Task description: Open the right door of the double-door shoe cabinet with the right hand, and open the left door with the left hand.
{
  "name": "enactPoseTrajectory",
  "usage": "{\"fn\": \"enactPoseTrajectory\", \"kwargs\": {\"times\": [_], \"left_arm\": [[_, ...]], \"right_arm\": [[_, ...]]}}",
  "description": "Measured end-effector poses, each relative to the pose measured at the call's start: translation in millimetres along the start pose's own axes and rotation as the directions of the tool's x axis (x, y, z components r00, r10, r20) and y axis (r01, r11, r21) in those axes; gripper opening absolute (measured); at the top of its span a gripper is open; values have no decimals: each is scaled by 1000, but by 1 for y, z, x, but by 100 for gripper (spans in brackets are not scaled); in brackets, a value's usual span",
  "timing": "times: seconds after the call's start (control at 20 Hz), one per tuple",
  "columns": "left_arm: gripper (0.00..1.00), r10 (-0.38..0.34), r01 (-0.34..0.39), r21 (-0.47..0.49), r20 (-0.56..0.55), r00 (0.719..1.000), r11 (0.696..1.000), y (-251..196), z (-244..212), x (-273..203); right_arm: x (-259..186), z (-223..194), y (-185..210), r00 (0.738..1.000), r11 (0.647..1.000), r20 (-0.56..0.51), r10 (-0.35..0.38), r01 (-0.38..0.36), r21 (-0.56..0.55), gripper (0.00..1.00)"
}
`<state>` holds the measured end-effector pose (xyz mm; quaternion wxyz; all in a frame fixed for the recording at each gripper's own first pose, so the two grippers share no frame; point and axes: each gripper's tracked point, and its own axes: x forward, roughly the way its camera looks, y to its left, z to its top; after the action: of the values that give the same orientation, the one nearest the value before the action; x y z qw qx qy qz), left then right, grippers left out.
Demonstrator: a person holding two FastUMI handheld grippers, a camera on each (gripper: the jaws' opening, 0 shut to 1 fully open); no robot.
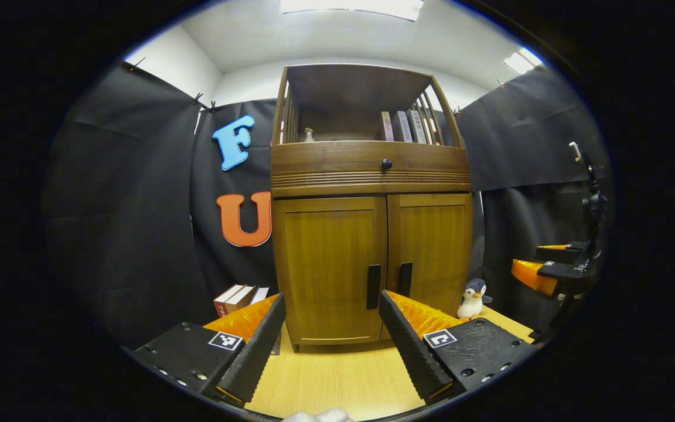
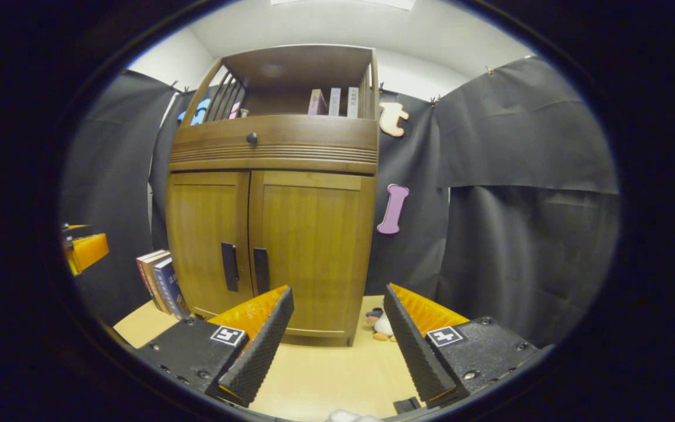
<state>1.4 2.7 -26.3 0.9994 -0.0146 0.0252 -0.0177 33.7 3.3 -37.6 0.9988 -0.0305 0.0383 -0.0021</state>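
Left gripper view. Cabinet (image 1: 371, 205) stands on the counter (image 1: 337, 375), both doors shut. Left door (image 1: 330, 266) and right door (image 1: 431, 252) meet at the middle, each with a dark upright handle: left handle (image 1: 374, 286), right handle (image 1: 405, 279), just beside one another. Left gripper (image 1: 331, 331) level, pointed straight at the left door, jaws wide apart, holding nothing, well short of the handle. Penguin toy (image 1: 472, 299) sits on the counter by the cabinet's right corner; books (image 1: 238, 298) lean at its left. Right gripper (image 1: 551, 269) shows far off at the edge; from here I cannot tell its jaws.

Right gripper view. Right door (image 2: 311, 252) nearest, its handle (image 2: 261, 271) beside the left handle (image 2: 229, 266). Right gripper (image 2: 337, 334) level, aimed a little to the right of the handle, jaws wide apart, empty. Toy (image 2: 379, 322) lies low between the fingers' line and the cabinet foot.

Risks, as I judge them: the handles sit so close that a finger could catch the wrong one, or the two grippers could crowd each other at the middle. The right door's swing may sweep the toy. A pull off the hinge arc could drag the cabinet along the counter.
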Motion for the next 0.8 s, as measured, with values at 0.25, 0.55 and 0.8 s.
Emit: {"fn": "enactPoseTrajectory", "kwargs": {"times": [0.25,0.55,0.8], "left_arm": [[96,55,-54,26,-16,998,998,16,-1,-12],[100,125,-125,25,-29,992,992,26,-2,-22],[96,188,-188,12,-16,982,982,32,0,-22]], "right_arm": [[64,-4,43,998,998,17,64,-63,-28,100],[138,-18,96,989,989,-23,145,-145,0,100],[193,-33,131,981,983,-63,184,-185,-7,100]]}}
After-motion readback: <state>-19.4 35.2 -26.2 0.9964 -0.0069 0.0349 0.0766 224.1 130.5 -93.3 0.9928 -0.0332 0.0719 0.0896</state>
